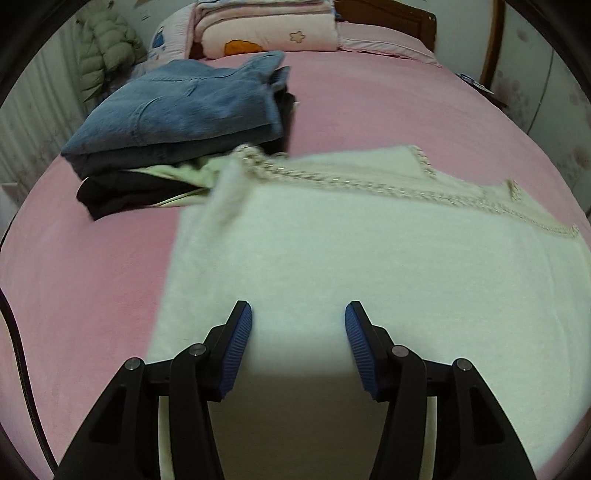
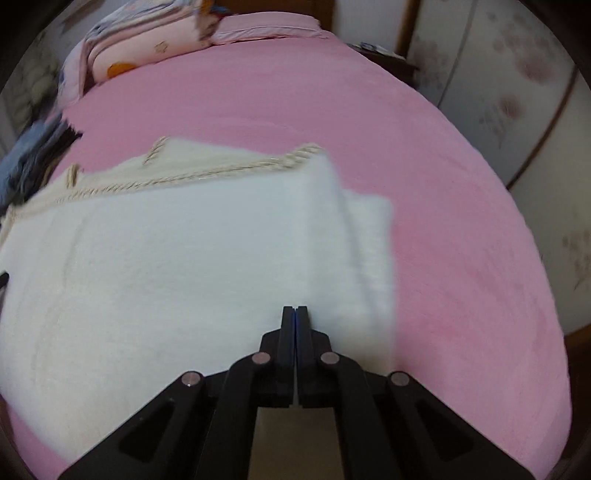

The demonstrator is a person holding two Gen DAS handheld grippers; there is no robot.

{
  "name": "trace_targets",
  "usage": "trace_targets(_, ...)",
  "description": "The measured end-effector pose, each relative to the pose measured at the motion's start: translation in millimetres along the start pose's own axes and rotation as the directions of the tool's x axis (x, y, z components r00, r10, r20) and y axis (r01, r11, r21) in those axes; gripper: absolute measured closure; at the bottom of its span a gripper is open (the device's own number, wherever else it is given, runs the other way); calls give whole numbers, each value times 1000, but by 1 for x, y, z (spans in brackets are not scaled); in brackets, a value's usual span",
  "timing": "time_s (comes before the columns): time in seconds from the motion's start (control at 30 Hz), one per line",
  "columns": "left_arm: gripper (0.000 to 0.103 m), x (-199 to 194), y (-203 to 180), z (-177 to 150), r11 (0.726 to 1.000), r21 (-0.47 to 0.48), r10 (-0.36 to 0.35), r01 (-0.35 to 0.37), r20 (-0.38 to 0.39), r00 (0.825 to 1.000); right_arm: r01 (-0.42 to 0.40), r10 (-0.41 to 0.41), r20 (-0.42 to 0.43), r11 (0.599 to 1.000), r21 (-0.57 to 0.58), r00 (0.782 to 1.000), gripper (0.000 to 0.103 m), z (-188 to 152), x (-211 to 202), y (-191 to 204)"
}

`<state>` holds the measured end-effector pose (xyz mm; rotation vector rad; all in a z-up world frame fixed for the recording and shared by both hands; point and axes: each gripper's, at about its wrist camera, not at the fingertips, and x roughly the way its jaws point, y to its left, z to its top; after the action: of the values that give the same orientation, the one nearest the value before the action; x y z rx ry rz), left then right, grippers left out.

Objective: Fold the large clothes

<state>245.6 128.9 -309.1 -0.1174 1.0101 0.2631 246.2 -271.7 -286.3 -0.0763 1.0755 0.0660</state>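
Observation:
A white fluffy garment [image 1: 332, 258] with beige braided trim lies partly folded on the pink bed [image 1: 369, 107]. It also shows in the right wrist view [image 2: 166, 266], its right side doubled over. My left gripper [image 1: 298, 314] is open and empty above the garment's near part. My right gripper [image 2: 295, 308] is shut, its tips over the garment's near right part; no cloth shows between the fingers.
A stack of folded clothes, blue jeans [image 1: 177, 110] on top of green and black items, sits at the left beside the garment. Folded pink quilts [image 1: 266, 33] and a wooden headboard [image 1: 388, 18] are at the far end. A wardrobe [image 2: 517, 92] stands on the right.

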Motion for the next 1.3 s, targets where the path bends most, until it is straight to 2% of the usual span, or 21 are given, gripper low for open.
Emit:
trace_targets(0.13,49,3,8,5,1000,3,5,-5,-21,1000,43,-43,-4,999,-27,999,103,0,-5,3)
trace_targets(0.23,40,-5,11,10,999,-38,-3,0,-68,998,54,-54,-24,999,3,998,100,1,-8,6)
trace_targets(0.33,35,-32,13,16,993,-114,-39,31,-65,997,6,-4,-34,998,62,999,100,6,-25,12)
trace_targets(0.47,19,-75,19,27,980,-183,-83,75,-36,996,-69,68,17,995,77,998,100,7,-66,26)
trace_targets(0.57,14,-109,21,33,975,-201,-95,91,-11,995,-118,114,62,991,69,992,100,11,-105,42)
trace_targets(0.73,11,-160,24,37,970,-211,-125,124,9,992,-193,181,131,977,89,975,89,19,-159,60)
trace_targets(0.8,11,-176,23,37,971,-199,-135,135,14,991,-211,193,165,972,100,967,79,18,-179,67)
trace_targets(0.87,11,-192,23,36,970,-190,-148,150,27,989,-220,197,195,970,101,961,74,17,-196,75)
trace_targets(1.03,10,-221,20,29,962,-183,-198,200,31,980,-239,214,232,967,86,949,73,7,-227,92)
trace_targets(1.3,10,-248,14,3,951,-199,-237,236,22,971,-250,238,208,968,35,949,73,-20,-249,122)
